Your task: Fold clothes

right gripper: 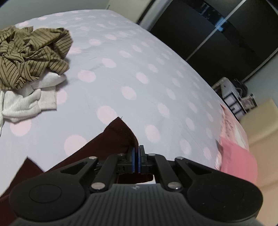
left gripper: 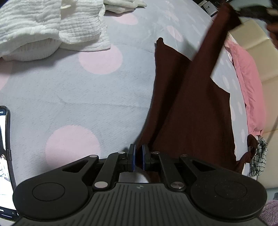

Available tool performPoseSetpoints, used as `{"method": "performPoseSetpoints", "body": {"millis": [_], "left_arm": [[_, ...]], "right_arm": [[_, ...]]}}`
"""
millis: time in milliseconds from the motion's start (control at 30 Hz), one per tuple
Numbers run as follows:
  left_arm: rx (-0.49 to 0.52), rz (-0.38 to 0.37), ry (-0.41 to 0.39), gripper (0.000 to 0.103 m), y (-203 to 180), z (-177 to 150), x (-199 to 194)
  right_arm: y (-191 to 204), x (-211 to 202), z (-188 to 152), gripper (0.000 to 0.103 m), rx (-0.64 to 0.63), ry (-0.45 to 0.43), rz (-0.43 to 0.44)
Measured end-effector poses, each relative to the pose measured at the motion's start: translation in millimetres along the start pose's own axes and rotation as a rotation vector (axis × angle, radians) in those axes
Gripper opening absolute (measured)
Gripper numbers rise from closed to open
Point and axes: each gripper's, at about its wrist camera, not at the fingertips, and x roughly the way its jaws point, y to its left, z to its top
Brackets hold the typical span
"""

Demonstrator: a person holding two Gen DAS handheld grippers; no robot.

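While the dark maroon garment (left gripper: 187, 111) lies stretched across the grey bedspread with pink dots (left gripper: 86, 97), the left gripper (left gripper: 138, 156) has its jaws pressed together on the cloth's near edge, the fabric running up and away from the blue pads. Its far end rises toward the blurred right gripper (left gripper: 252, 10) at the upper right. Seen from the right wrist, the right gripper (right gripper: 138, 159) has its jaws pinching a hemmed corner of the same garment, which drapes down to the left beneath them. White clothes (left gripper: 52, 29) and a striped tan garment (right gripper: 33, 53) lie well apart on the bed.
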Motion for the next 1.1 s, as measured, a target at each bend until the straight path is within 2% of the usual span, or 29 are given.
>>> {"method": "performPoseSetpoints", "body": {"millis": [367,633,733,800,867,1100], "left_arm": [[0.01,0.008,0.031,0.005,2,4,8],[-0.014,0.007,0.045,0.005,5,8,14],[-0.019,0.008,0.045,0.005,4,8,15],[-0.017,0.012,0.044,0.005,3,7,15],[-0.014,0.016,0.04,0.006,1,6,16],[-0.001,0.046,0.014,0.006,-5,2,17]], "right_arm": [[74,108,49,0.005,-0.009,0.025,0.077],[112,165,44,0.005,-0.031,0.099,0.081],[117,173,39,0.006,-0.035,0.105,0.087],[116,170,37,0.01,-0.019,0.092,0.089],[113,164,35,0.032,-0.011,0.077,0.078],[90,125,9,0.035,0.043,0.065,0.085]]}}
